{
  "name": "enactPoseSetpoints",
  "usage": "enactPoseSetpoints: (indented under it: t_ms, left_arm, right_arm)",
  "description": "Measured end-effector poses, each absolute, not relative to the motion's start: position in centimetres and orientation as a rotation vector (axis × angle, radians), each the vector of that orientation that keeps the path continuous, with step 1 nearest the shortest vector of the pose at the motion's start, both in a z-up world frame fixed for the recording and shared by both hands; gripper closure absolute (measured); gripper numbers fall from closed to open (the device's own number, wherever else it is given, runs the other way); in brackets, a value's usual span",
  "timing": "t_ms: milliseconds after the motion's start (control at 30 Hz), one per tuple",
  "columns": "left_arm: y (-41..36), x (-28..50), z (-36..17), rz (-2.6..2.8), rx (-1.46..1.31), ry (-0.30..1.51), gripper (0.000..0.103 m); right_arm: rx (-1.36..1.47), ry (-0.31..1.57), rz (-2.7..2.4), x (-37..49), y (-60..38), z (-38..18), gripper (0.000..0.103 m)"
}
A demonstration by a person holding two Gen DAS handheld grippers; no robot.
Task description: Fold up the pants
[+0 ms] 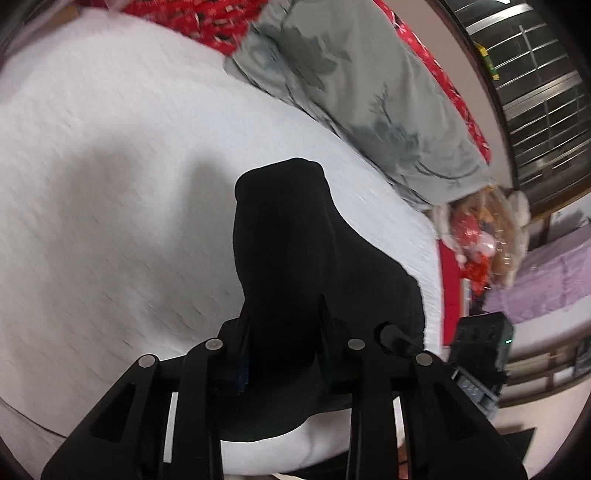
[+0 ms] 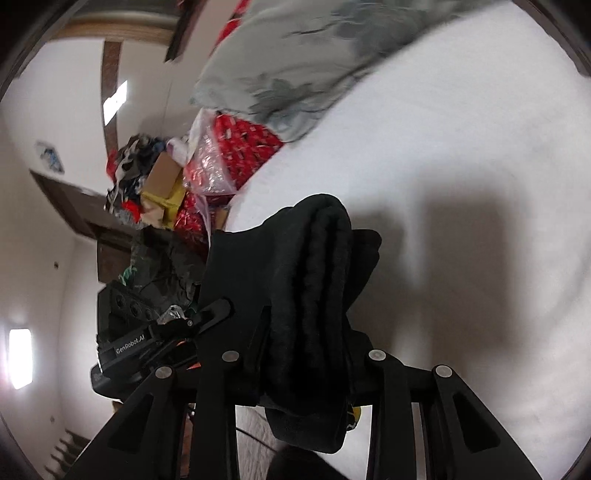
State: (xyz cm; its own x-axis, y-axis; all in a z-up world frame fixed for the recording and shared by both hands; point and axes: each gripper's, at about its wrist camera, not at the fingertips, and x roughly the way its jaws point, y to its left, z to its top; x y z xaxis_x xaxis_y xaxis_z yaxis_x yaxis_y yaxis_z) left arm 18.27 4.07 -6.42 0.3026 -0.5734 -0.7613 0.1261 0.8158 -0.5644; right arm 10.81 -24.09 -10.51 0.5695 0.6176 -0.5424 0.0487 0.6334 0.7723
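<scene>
Left hand-held gripper [image 1: 284, 332], lower centre of its view: we are seeing its two fingers clenching a bunched fold of the black pants [image 1: 295, 251]. The cloth is rising between them into a dark hump and spreading toward the lower right of the frame.

Right hand-held gripper [image 2: 306, 332], lower centre of its view: we are finding it grasping a thick, rolled edge of the same pants [image 2: 317, 266], the ribbed bundle standing up between the fingers and draping over them.

Pants: they are hanging from both grippers above the white bedspread [image 1: 110, 166], on which they are casting soft shadows.

Bed surroundings: a grey floral pillow [image 1: 351, 92] is lying along the upper right of the left view, with red patterned bedding [image 1: 221, 22] showing behind it.

In the right view, we are noting a heap of red packages and boxes [image 2: 207, 166] sitting left of centre, beside the bed edge.
</scene>
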Motion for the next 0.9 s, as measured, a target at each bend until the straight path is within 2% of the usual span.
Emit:
enactPoseSetpoints:
  t_ms: [333, 633, 900]
  left_arm:
    - [3.3, 19.5, -10.2, -0.318, -0.197, 1.168, 0.076]
    - [3.3, 19.5, -10.9, -0.325, -0.187, 1.166, 0.070]
    - [3.4, 19.7, -11.4, -0.319, -0.180, 1.184, 0.061]
  right_arm:
    - [0.720, 1.006, 0.321, 14.4, -19.8, -13.0, 0.070]
    - [0.641, 1.010, 0.259, 14.2, -19.5, -13.8, 0.067]
    - [0.572, 1.005, 0.209, 13.8, -19.6, -14.4, 0.055]
